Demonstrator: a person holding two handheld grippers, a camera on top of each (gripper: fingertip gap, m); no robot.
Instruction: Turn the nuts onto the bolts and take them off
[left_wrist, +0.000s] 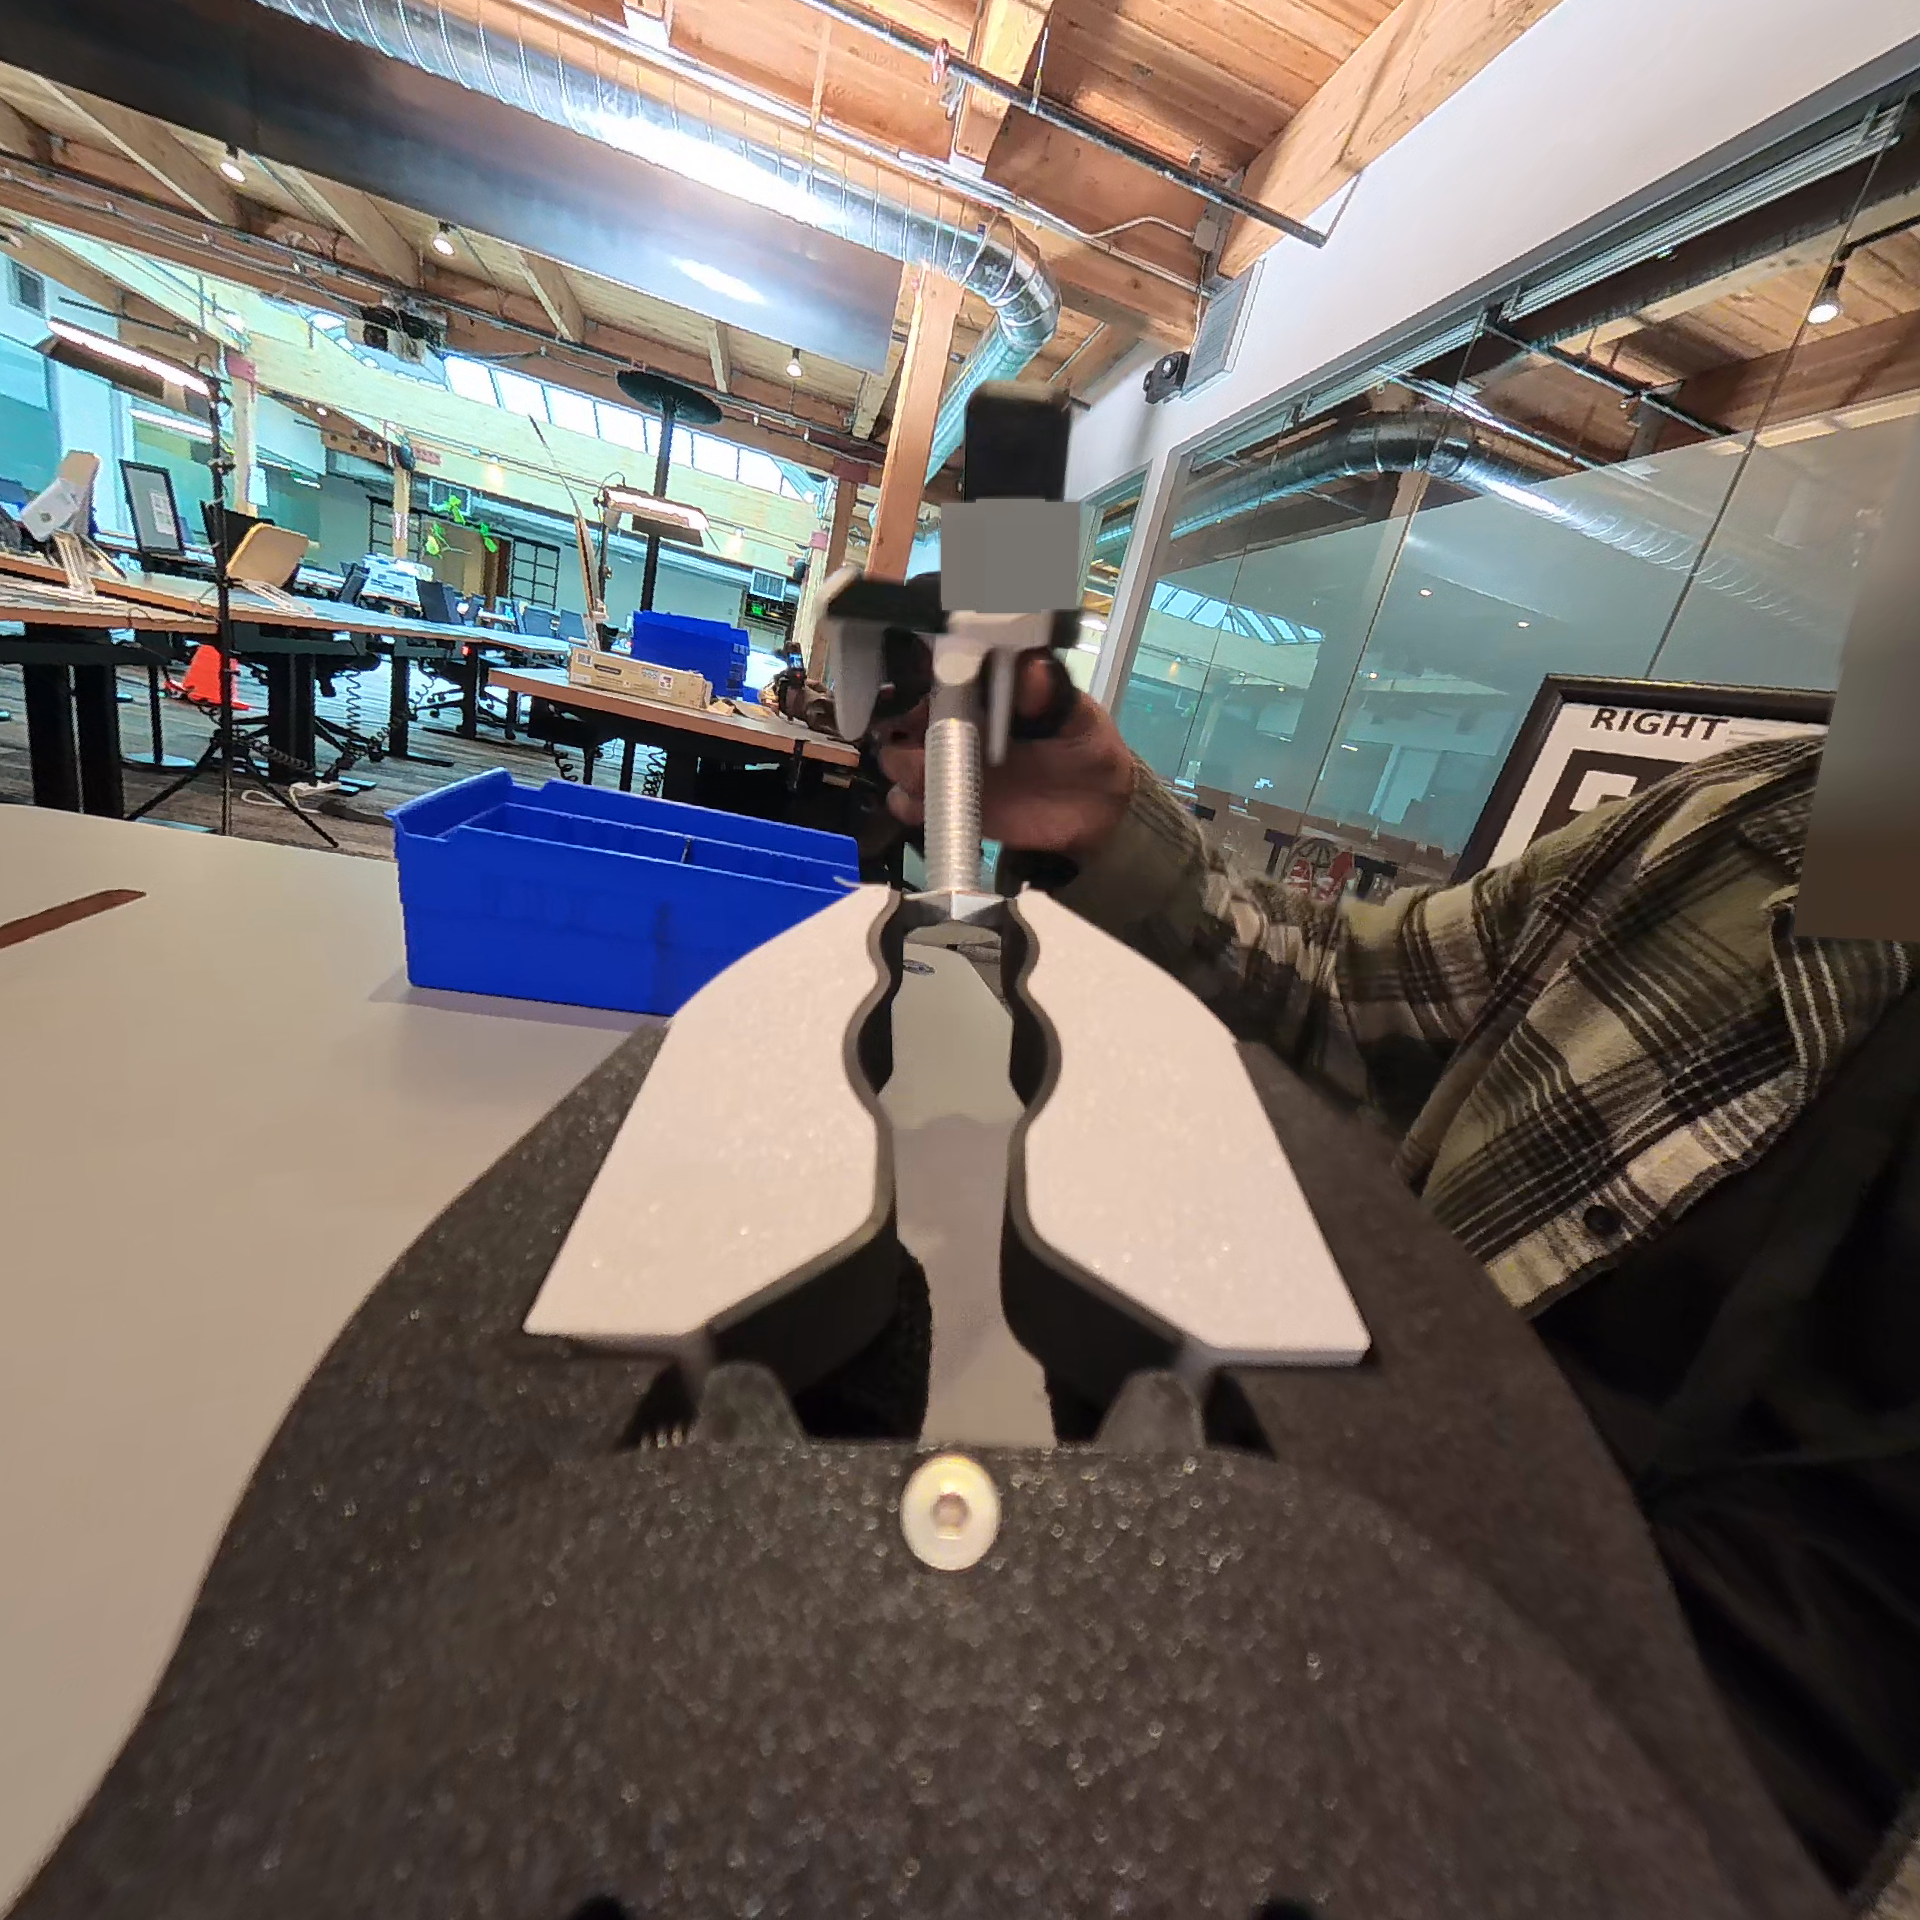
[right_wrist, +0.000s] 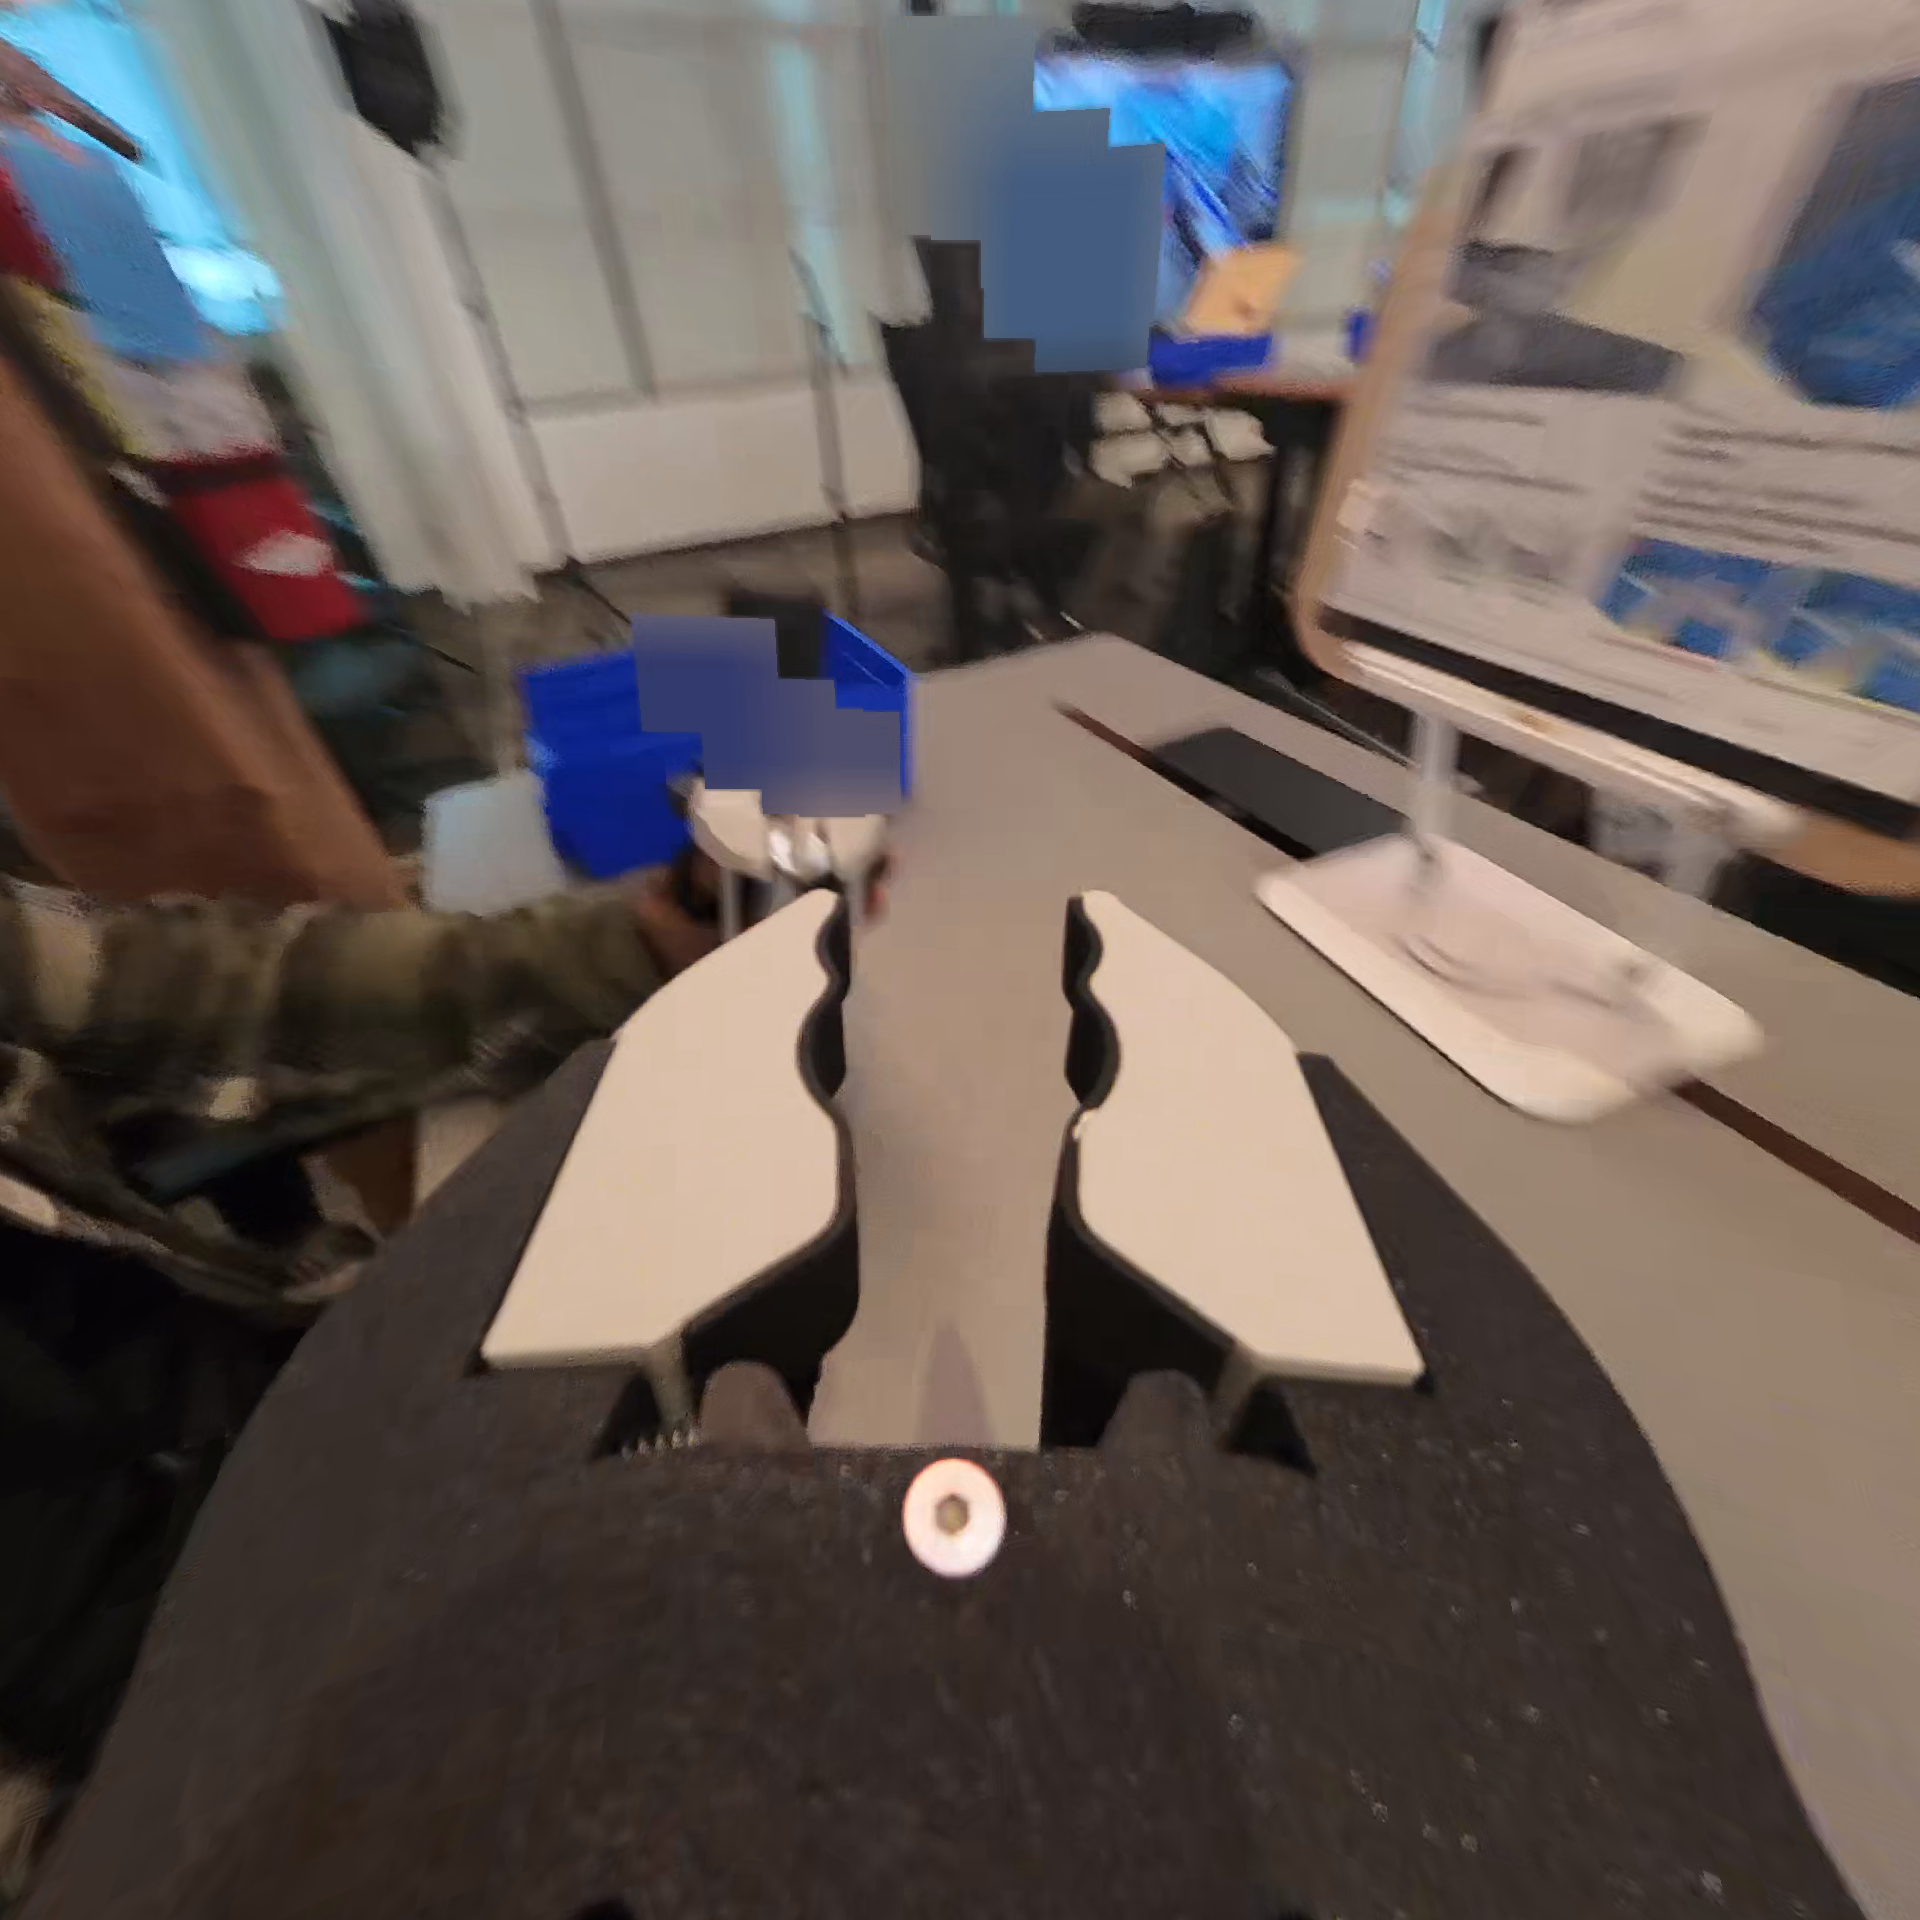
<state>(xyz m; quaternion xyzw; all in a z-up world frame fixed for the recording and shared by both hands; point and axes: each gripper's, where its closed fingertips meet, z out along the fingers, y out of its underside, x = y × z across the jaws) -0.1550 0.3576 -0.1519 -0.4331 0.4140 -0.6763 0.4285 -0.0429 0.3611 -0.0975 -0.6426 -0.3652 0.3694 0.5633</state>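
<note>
One bolt (left_wrist: 954, 790), two grippers (left_wrist: 954, 928) (right_wrist: 958, 906), one blue bin (left_wrist: 582, 914), one tablet on stand (right_wrist: 1621, 416)

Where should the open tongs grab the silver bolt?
By the bare threaded top of the bolt, probably coming from above with one finger on either side. It stands upright, and the left tongs pinch its six-sided head at the bottom.
</note>
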